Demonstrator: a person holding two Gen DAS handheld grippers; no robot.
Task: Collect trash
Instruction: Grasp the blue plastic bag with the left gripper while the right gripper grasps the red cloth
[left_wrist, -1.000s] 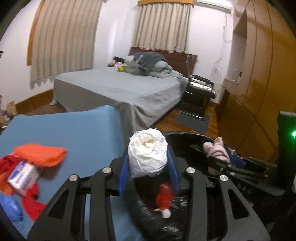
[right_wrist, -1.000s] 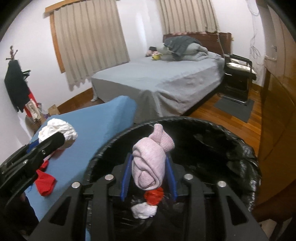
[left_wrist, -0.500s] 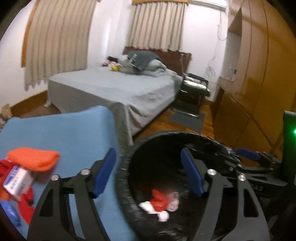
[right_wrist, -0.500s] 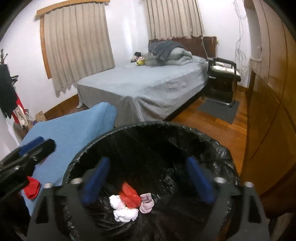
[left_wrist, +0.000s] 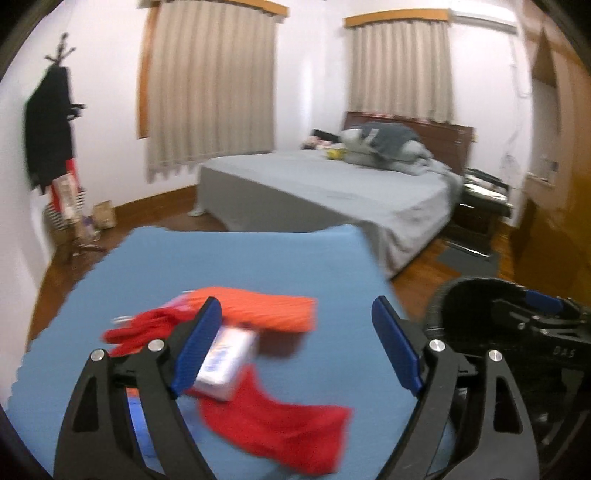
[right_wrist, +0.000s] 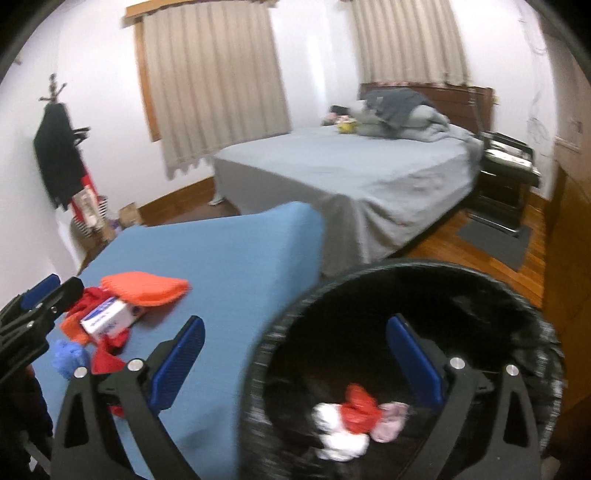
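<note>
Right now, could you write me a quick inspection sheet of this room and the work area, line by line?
Surface: blue cloth-covered table, trash piled at its near left.
Job's things: black-lined bin beside the table, holding white, red and pink scraps. On the table: orange knit piece, red cloth, small white and blue box, blue crumpled wad.
Clutter: nothing seen beyond the trash.
Grippers: left gripper over the pile, jaws opening, nothing between them; right gripper at the bin's rim, open and empty.
Cables: wires hang on the far wall.
Surroundings: grey bed, curtains, coat stand, wooden wardrobe.
</note>
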